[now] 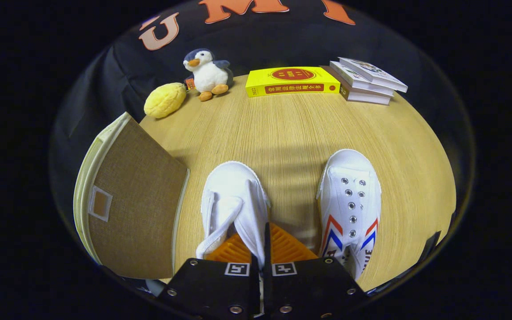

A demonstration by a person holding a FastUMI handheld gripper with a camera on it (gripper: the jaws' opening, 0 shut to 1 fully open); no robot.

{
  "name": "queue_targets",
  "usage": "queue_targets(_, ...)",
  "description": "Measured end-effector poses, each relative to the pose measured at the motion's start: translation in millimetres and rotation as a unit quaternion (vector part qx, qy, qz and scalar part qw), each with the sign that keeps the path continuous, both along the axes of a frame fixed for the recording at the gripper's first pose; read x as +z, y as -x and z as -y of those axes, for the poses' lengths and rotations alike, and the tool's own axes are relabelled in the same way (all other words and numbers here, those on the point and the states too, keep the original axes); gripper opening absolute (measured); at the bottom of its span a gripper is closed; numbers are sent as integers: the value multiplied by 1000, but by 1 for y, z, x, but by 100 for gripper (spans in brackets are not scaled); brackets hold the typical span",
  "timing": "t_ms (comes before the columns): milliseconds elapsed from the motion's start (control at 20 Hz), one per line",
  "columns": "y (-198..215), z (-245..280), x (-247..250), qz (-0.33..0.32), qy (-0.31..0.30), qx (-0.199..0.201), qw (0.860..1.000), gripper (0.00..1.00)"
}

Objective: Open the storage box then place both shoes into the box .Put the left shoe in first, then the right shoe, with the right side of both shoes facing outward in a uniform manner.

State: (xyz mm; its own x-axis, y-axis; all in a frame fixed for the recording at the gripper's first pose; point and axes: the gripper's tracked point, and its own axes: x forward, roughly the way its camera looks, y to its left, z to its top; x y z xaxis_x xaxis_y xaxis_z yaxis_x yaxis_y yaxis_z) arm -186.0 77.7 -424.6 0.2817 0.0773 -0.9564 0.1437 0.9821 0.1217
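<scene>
The jaws (260,251) pinch only a thin fabric edge of the left shoe (234,200), which may slip and tumble before reaching the box (136,200) at nine o'clock.

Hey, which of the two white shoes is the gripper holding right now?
The shoe nearer the storage box: that plain white shoe is pinched in the gripper; the striped shoe lies free.
</scene>
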Motion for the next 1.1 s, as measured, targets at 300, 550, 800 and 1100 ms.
queue_targets(300,-10,-16,53,-13,-28,-33,999,4)
queue_targets(550,-33,-37,102,16,-38,-36,999,4)
queue_targets(800,-52,-79,138,43,-49,-30,997,4)
queue_targets(1100,-65,-149,149,31,-69,-11,997,4)
